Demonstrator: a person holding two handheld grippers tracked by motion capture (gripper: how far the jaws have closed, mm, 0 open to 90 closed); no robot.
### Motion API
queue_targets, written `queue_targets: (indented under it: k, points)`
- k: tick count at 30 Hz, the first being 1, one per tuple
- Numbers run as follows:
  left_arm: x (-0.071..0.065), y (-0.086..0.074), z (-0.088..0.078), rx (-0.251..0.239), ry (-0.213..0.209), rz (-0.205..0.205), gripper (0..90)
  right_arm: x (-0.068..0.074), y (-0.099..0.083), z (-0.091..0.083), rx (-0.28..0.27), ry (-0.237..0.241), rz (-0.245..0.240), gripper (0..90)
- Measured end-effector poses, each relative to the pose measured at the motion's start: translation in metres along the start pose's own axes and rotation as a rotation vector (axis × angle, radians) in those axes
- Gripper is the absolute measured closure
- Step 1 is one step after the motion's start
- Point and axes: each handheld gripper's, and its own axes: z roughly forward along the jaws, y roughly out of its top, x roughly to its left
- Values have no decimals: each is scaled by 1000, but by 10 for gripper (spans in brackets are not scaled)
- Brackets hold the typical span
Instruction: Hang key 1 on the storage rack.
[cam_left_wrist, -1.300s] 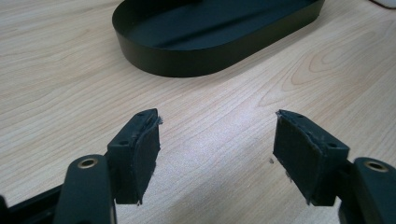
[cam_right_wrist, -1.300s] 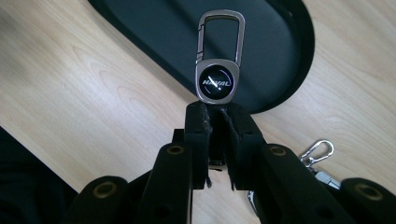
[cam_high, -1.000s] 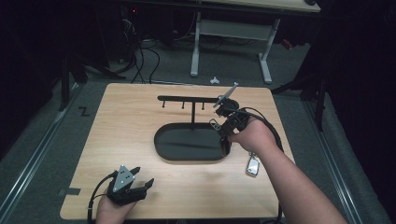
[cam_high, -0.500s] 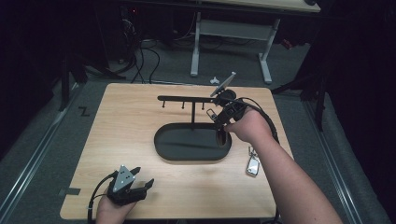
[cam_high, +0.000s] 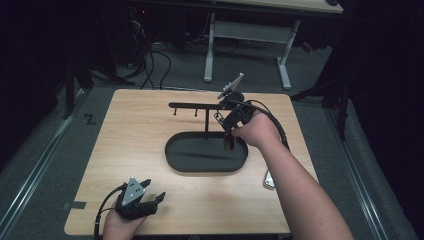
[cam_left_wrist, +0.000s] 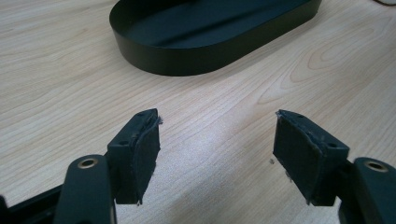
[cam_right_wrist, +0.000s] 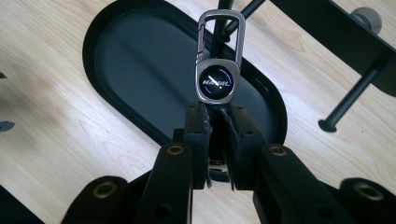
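A metal keychain (cam_right_wrist: 218, 81) with a carabiner clip and a round "HAVAL" emblem stands up between the jaws of my right gripper (cam_right_wrist: 218, 114), which is shut on it. In the high view my right gripper (cam_high: 226, 120) holds the keychain (cam_high: 218, 117) just under the right part of the black stand's horizontal bar (cam_high: 195, 106), above the black oval tray (cam_high: 175, 160). A peg (cam_right_wrist: 350, 100) of the bar (cam_right_wrist: 345, 32) hangs to the right of the clip. My left gripper (cam_high: 154, 191) rests open near the table's front left, its jaws (cam_left_wrist: 217, 144) holding nothing.
The tray's wall (cam_left_wrist: 187, 60) lies ahead of the left gripper. A small silver object (cam_high: 269, 179) lies on the table beside the right forearm. A desk frame and cables stand on the floor beyond the table's far edge.
The right hand has carried the keychain up and to the left, from the tray's right end toward the stand's bar. The left gripper has stayed still.
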Motion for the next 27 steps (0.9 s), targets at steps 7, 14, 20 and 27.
queue_targets:
  k: [7, 14, 20, 27]
  points:
    - [0, 0, 0, 0, -3, 1, 319, 0, 4, 4, -4, -6, 0, 804]
    - [1, 0, 0, 6, -8, -1, 319, -4, 4, 12, 3, -20, 8, 805]
    - [0, 0, 0, 5, -8, 1, 318, -5, 4, 20, 8, -16, 18, 804]
    - [0, 0, 1, 4, -11, 0, 318, -8, 8, 26, 5, -16, 38, 804]
